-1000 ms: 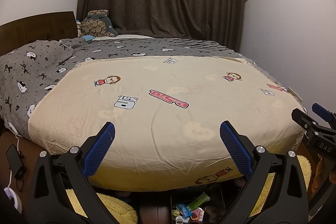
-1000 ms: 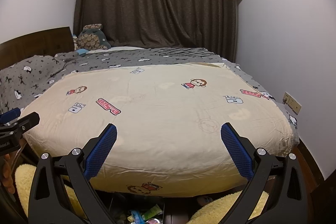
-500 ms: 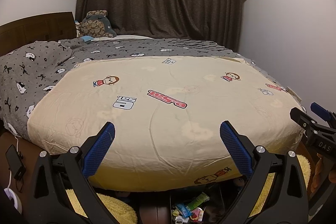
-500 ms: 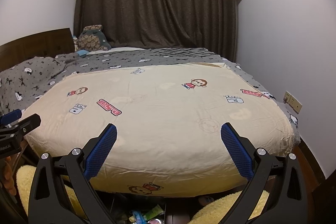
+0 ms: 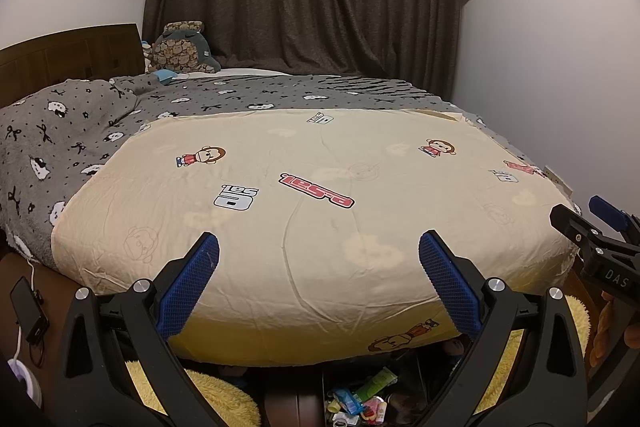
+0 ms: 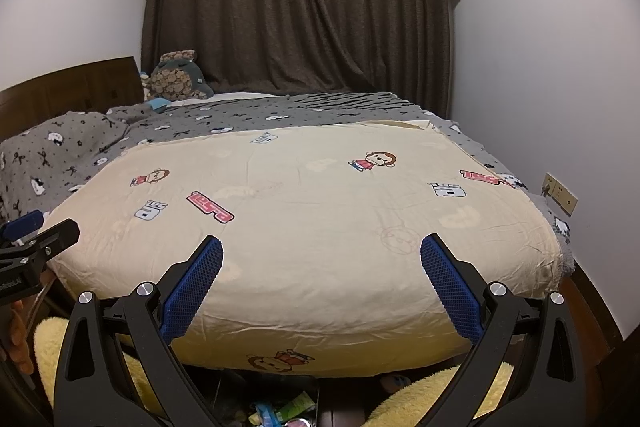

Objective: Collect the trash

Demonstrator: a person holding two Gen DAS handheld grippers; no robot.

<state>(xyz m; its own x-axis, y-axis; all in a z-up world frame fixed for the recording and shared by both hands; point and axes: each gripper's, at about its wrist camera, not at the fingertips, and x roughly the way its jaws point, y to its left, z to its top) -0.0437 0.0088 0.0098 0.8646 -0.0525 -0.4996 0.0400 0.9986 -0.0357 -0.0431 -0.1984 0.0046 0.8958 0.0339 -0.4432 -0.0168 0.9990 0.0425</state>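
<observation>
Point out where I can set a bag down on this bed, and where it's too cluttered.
Free: the cream quilt, bare from the grey patterned blanket across to its near edge. Both tools, left and right, hang open over that edge. Crowded: the plush toy by the headboard, and the wrappers and tubes on the floor below.
</observation>
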